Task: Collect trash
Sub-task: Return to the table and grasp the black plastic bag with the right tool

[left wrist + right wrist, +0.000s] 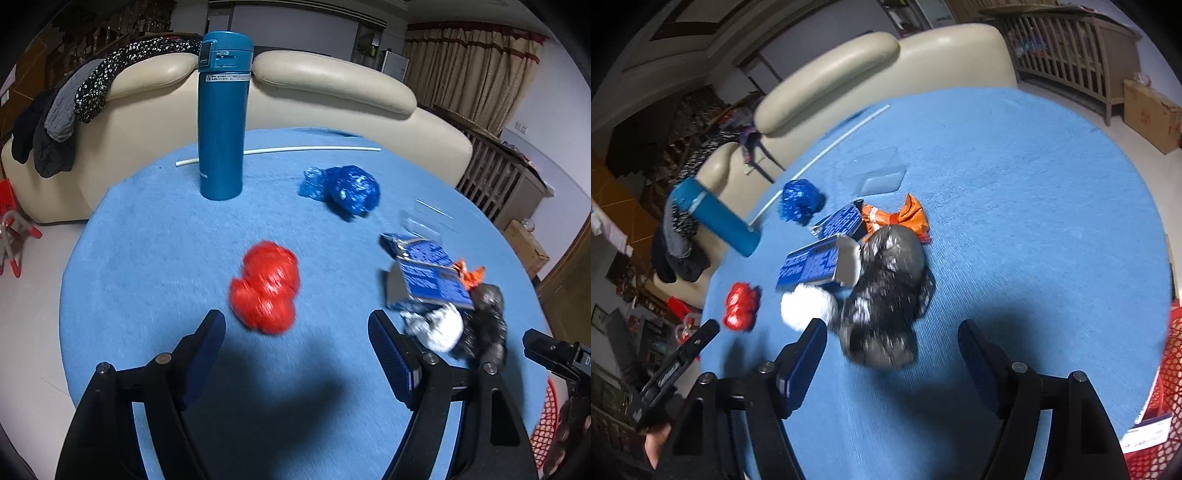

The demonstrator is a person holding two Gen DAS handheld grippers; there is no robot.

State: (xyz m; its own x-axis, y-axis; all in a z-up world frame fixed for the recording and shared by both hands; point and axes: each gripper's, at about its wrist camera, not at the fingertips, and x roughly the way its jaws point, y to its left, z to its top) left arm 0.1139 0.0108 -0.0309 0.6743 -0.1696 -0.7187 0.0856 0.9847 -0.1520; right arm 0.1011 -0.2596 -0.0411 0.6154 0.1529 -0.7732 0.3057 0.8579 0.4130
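We hold the left hand-held gripper [297, 323] above the near part of the round blue desk [147, 240], its jaws spread wide apart and holding nothing. Just ahead of its fingertips a red crumpled wad [265, 288] lies on the cloth, closer to the left finger than the right, not touched by either. We hold the right hand-held gripper [892, 332] over the same desk, jaws likewise wide apart and empty; a crumpled black-and-silver bag [886, 291] lies just ahead between its fingers, nearer the left one.

Most of the trash sits in a cluster toward the right edge of the desk as the left view shows it: a white wad [441, 326] touching the black-and-silver bag, a blue printed box [428, 273] lying flat against them, and an orange wrapper [905, 218] behind the box. A blue crumpled wad [349, 188] lies apart, nearer the desk's middle and far side. A clear plastic piece [881, 173] lies flat beyond the orange wrapper.

A teal flask [222, 118] stands upright near the far left edge of the desk, with a white straw [306, 148] lying along the far edge behind it. A red mesh basket [1167, 387] stands off the right edge of the desk. A cream sofa [325, 88] is behind the desk
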